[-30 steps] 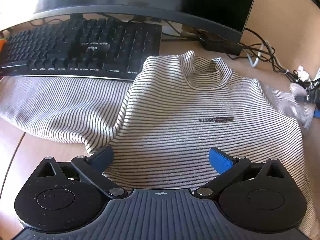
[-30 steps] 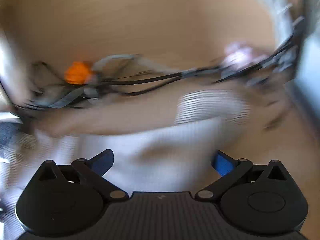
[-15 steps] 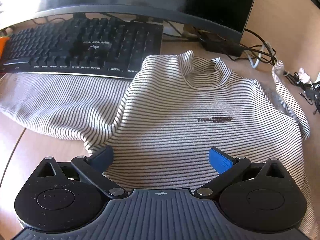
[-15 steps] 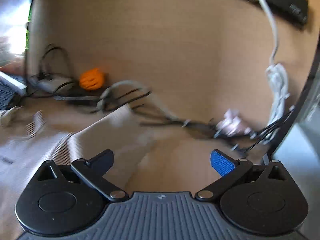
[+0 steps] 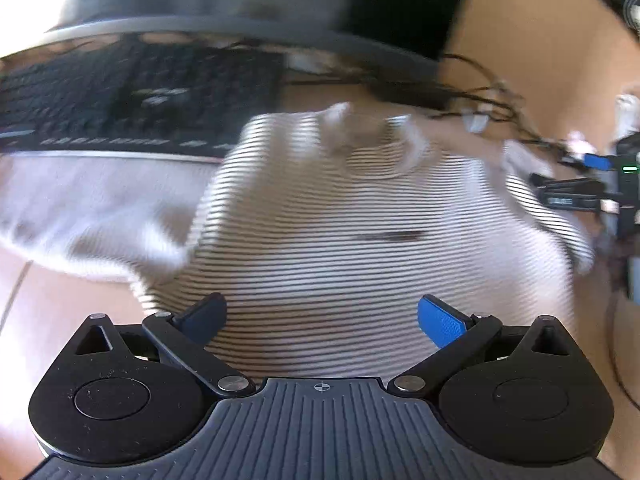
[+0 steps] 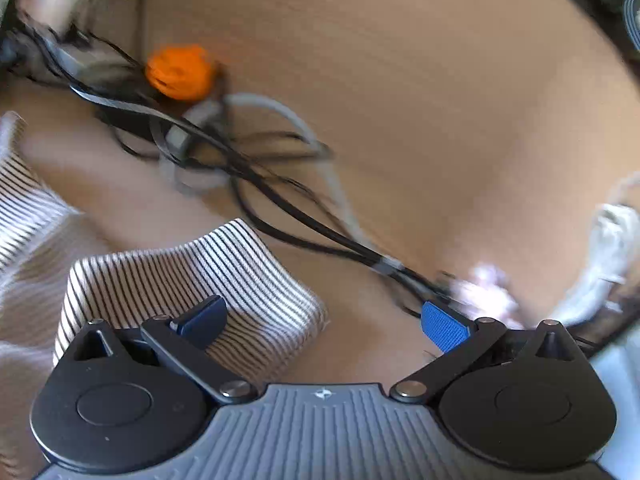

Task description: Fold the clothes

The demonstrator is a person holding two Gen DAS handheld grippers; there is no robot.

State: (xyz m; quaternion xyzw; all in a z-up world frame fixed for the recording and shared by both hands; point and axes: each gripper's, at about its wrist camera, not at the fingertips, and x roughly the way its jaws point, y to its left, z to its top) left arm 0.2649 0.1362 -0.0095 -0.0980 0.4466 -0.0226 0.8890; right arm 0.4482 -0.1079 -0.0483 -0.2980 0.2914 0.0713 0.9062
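Note:
A cream shirt with thin black stripes (image 5: 340, 232) lies front up on the wooden desk, collar toward the keyboard, one sleeve stretched out to the left. My left gripper (image 5: 322, 316) hovers open over the shirt's lower body with nothing between its blue pads. In the right wrist view the striped sleeve cuff (image 6: 200, 276) lies folded on the desk, just under the left finger. My right gripper (image 6: 324, 316) stands open above the cuff's edge and bare wood, holding nothing. Both views are blurred by motion.
A black keyboard (image 5: 132, 108) and a monitor (image 5: 248, 4) sit behind the shirt. A tangle of black and grey cables (image 6: 256, 168) with an orange object (image 6: 180, 72) lies beyond the cuff. A black device with a green light (image 5: 592, 192) stands at the right.
The right sleeve has been laid in toward the shirt's side and let lie. My right gripper has swung back over the cuff. The left view has shifted and blurred.

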